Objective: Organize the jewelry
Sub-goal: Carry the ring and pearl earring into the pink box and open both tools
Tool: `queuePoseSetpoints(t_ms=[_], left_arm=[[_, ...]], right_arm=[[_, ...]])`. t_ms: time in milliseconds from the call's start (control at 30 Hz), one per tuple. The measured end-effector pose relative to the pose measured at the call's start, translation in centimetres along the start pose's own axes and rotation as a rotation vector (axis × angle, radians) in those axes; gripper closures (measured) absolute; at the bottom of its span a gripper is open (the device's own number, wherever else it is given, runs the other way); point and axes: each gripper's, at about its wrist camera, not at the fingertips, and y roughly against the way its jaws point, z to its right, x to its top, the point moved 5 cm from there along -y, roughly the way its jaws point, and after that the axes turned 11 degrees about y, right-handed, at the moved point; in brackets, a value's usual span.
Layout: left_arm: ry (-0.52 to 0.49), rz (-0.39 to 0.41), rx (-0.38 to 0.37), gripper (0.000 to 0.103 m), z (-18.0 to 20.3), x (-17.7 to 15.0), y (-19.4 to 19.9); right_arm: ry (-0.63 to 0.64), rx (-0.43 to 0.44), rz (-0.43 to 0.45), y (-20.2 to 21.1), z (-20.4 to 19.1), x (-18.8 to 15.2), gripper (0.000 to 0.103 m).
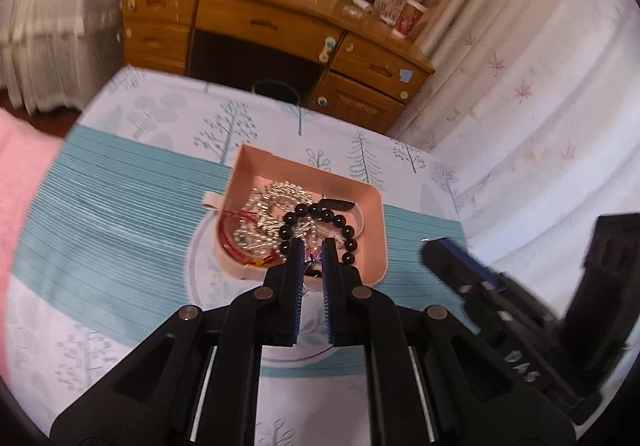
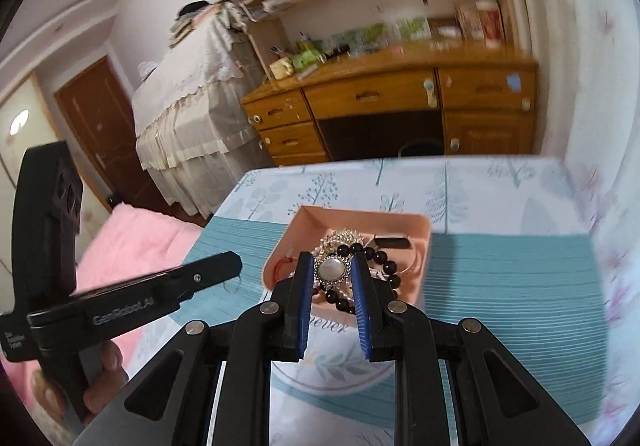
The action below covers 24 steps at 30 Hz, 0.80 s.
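A pink tray point(image 1: 372, 214) sits on the tree-patterned table and holds a black bead bracelet point(image 1: 340, 222), silver chains point(image 1: 276, 202), a red cord bracelet point(image 1: 232, 242) and a dark band point(image 1: 338, 202). My left gripper point(image 1: 312, 246) is at the tray's near edge, its jaws narrowly apart around a small ring with a purple stone point(image 1: 314, 257). My right gripper point(image 2: 332, 260) hovers over the tray point(image 2: 424, 230), jaws on either side of a round pearl brooch point(image 2: 331, 269). The black beads point(image 2: 384, 258) lie just behind it.
The table carries a teal striped cloth point(image 1: 120, 214). A pink blanket point(image 2: 132, 242) lies to the left. A wooden desk point(image 1: 260, 22) with drawers stands beyond the table, and a flowered curtain point(image 1: 520, 86) hangs at the right. The right gripper's body point(image 1: 500, 294) shows in the left wrist view.
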Motion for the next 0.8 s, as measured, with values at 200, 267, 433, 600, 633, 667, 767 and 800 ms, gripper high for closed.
queuePoseSetpoints(t_ms=[200,267,433,600,633,667,767,800], left_arm=[[0.015,-0.01,0.076,0.097,-1.1,0.7,-5.3],[0.014,-0.015,0.099,0.097,-1.4,0.7,-6.8],[-0.006,-0.034,0.176,0.097,-2.6,0.5,-10.2],[-0.022,-0.042,0.182,0.096,-3.0,0.3,-10.6],[-0.023,-0.042,0.178,0.096,-3.0,0.2,-10.5],[-0.025,-0.042,0.177,0.096,-3.0,0.1,-10.2],[-0.031,-0.035,0.179,0.096,-2.8,-0.3,-9.2],[-0.033,-0.032,0.179,0.096,-2.6,-0.5,-8.7]], right_arm=[[-0.059,-0.011,-0.094,-7.0,2.7,-1.1,0.084],[-0.056,-0.016,-0.116,-8.7,3.0,-1.8,0.084],[-0.061,-0.004,-0.163,-11.7,3.6,-3.4,0.084],[-0.099,0.043,-0.181,-12.6,4.1,-3.8,0.08],[-0.102,0.047,-0.175,-12.4,4.1,-3.9,0.079],[-0.106,0.057,-0.168,-12.2,4.1,-3.8,0.078],[-0.113,0.069,-0.148,-11.2,3.8,-3.8,0.077],[-0.111,0.072,-0.142,-10.8,3.7,-3.8,0.077]])
